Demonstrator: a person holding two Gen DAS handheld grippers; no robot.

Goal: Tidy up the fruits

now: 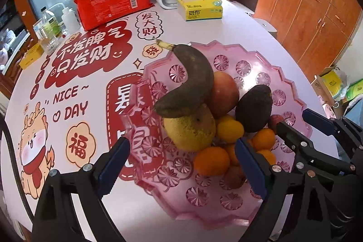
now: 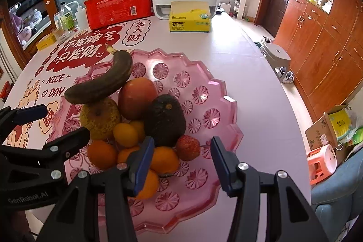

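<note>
Pink fruit tray (image 2: 217, 92) lies just ahead of both spread claws (image 2: 179, 162).

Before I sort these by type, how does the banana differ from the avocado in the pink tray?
The banana is long, curved and brown-black with a pale stem; the avocado is rounded and darker. The banana rests on top of the pear; the avocado sits low in the tray. Both look overripe, and neither is held.
</note>
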